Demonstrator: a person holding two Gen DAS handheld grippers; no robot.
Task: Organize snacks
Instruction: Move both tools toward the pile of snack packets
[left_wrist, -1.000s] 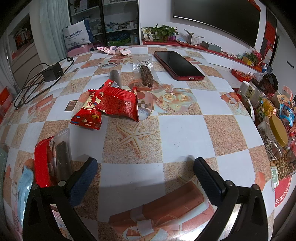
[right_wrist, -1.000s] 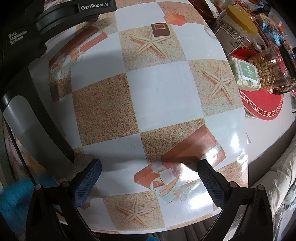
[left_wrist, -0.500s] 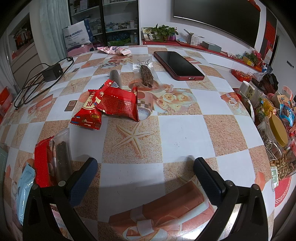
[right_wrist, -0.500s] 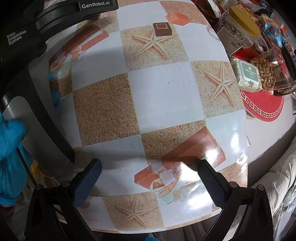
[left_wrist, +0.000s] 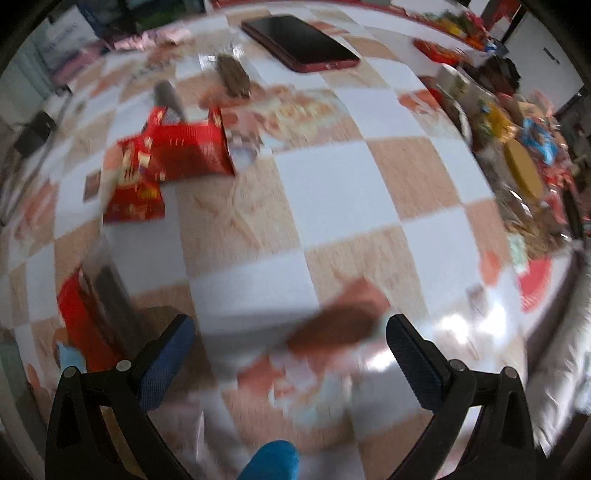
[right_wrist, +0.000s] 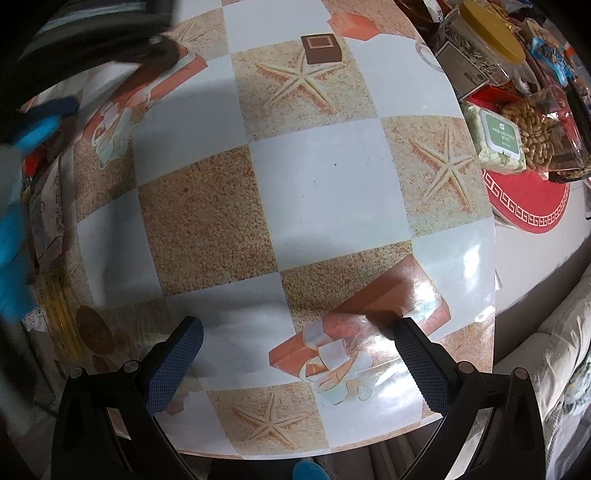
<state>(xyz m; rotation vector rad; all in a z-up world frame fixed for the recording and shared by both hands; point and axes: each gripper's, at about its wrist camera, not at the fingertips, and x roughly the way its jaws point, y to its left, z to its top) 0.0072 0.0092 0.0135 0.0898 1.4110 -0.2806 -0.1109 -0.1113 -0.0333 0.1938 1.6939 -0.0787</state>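
Left wrist view: badly smeared by motion blur, so outlines soft everywhere. Left tool (left_wrist: 290, 345) spread wide, gripping nothing, poised over the checkered counter (left_wrist: 332, 177). Red snack packets (left_wrist: 166, 162) heaped left of centre, well ahead of the fingertips; another red packet with a dark bar (left_wrist: 92, 314) just beside the left fingertip. Brown bar (left_wrist: 232, 75) farther back, near a red phone (left_wrist: 299, 42). Likely slips: clipping the near packet with the left fingertip and pushing it toward the counter edge; closing on only a crinkly corner of the heaped packets, letting them slide out or dragging the neighbour along; sweeping into the phone when reaching for the brown bar.

Right wrist view: sharp. Right tool (right_wrist: 299, 360) likewise wide apart and empty, low over the counter's near edge. No loose snack between its fingers. Yellow-lidded jar (right_wrist: 484, 40), green-lidded tub (right_wrist: 500, 138) and peanuts (right_wrist: 532, 129) crowded at the far right by a red mat (right_wrist: 528, 206). Risk there: knocking the crowded containers when bringing a packet across, or bumping the left tool, blurred at upper left.
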